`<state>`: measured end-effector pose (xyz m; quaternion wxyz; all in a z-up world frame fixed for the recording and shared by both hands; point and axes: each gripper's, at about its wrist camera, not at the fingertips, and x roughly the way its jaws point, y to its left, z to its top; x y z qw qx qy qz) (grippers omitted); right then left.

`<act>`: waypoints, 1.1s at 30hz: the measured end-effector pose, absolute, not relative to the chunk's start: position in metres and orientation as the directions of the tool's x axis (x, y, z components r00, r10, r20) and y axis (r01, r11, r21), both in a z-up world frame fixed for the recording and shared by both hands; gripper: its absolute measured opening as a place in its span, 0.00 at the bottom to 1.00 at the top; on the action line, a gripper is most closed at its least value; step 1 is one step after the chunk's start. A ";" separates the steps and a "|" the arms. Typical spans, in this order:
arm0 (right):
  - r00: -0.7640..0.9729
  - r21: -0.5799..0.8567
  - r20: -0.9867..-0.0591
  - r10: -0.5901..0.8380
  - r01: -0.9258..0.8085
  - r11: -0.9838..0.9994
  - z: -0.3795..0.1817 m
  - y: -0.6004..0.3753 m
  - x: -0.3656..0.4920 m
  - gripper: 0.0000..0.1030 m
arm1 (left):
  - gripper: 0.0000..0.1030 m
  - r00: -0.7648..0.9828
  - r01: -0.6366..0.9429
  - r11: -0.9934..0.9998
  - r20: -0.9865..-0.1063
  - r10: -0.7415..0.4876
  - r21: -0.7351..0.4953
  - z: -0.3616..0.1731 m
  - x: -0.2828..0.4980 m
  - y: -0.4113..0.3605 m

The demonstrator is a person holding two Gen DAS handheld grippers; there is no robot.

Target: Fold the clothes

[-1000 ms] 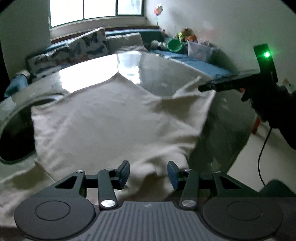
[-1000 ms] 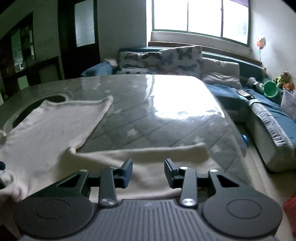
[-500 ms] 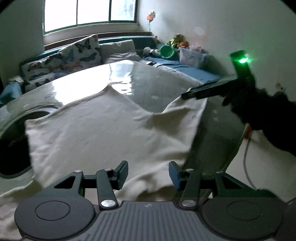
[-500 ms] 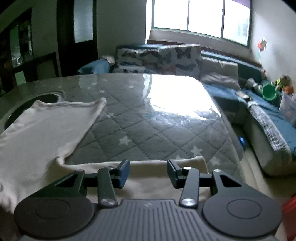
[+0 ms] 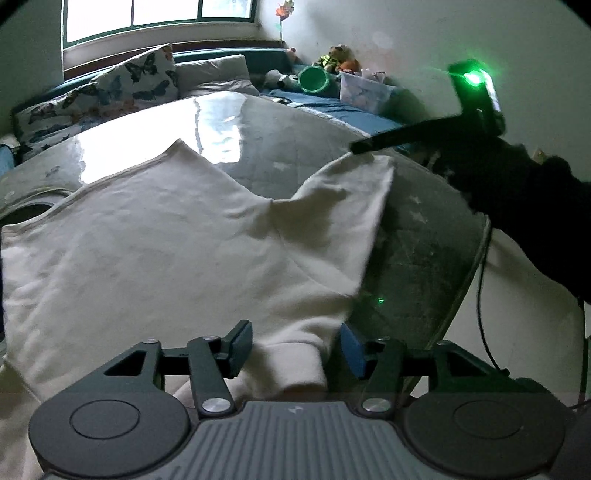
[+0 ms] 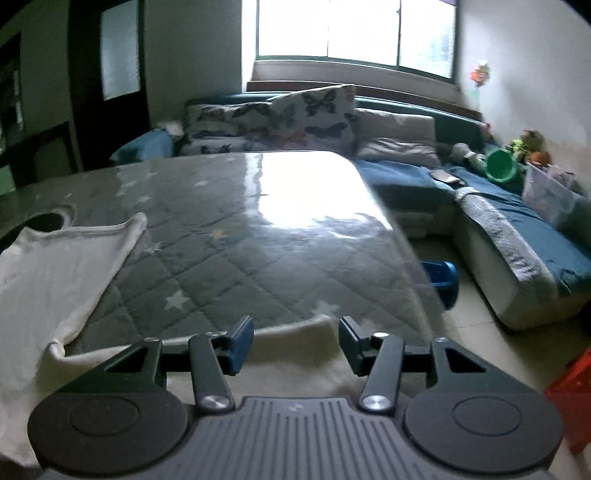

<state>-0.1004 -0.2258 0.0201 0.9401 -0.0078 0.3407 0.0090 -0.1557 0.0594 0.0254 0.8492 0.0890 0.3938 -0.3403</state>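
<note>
Only the left wrist view shows the cream garment point(image 5: 177, 243) whole on the counter point(image 5: 417, 236). Both the left gripper point(image 5: 296, 345) and the right gripper point(image 6: 296, 341) have fingers opening, gripping nothing, cloth lying between them.

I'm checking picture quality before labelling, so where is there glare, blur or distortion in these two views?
Left wrist view: window glare on the glossy grey quilted table cover, green lamp flare on the right gripper, motion blur at the cream garment edge. Right wrist view: blown-out window, blurred table edge, fisheye bending.
</note>
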 end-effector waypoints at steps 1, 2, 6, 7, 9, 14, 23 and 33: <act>0.766 -0.006 -0.643 0.003 -0.009 1.000 0.020 -0.231 -0.104 0.51 | 0.56 0.465 0.645 0.755 -0.725 -0.508 -0.116 0.027 -0.156 0.061; 0.764 -0.003 -0.646 -0.005 0.004 1.000 0.020 -0.236 -0.108 0.51 | 0.57 0.471 0.641 0.759 -0.721 -0.508 -0.116 0.029 -0.157 0.063; 0.746 0.028 -0.665 -0.030 0.065 0.998 0.012 -0.254 -0.122 0.52 | 0.57 0.489 0.621 0.775 -0.716 -0.499 -0.116 0.031 -0.155 0.067; 0.743 0.041 -0.669 -0.032 0.079 0.996 0.010 -0.257 -0.124 0.52 | 0.57 0.491 0.618 0.778 -0.716 -0.496 -0.115 0.031 -0.155 0.067; 0.740 0.075 -0.672 -0.023 0.099 0.992 0.007 -0.264 -0.126 0.52 | 0.58 0.494 0.613 0.782 -0.719 -0.489 -0.111 0.031 -0.155 0.067; 0.742 0.098 -0.670 -0.019 0.114 0.989 0.001 -0.269 -0.125 0.52 | 0.61 0.513 0.593 0.799 -0.719 -0.469 -0.099 0.031 -0.158 0.072; 0.748 0.121 -0.663 0.000 0.108 0.987 0.001 -0.263 -0.124 0.27 | 0.66 0.566 0.519 0.849 -0.705 -0.427 -0.098 0.037 -0.164 0.095; 0.754 0.124 -0.657 -0.008 0.119 0.985 0.002 -0.258 -0.122 0.29 | 0.68 0.613 0.428 0.898 -0.697 -0.372 -0.103 0.037 -0.179 0.125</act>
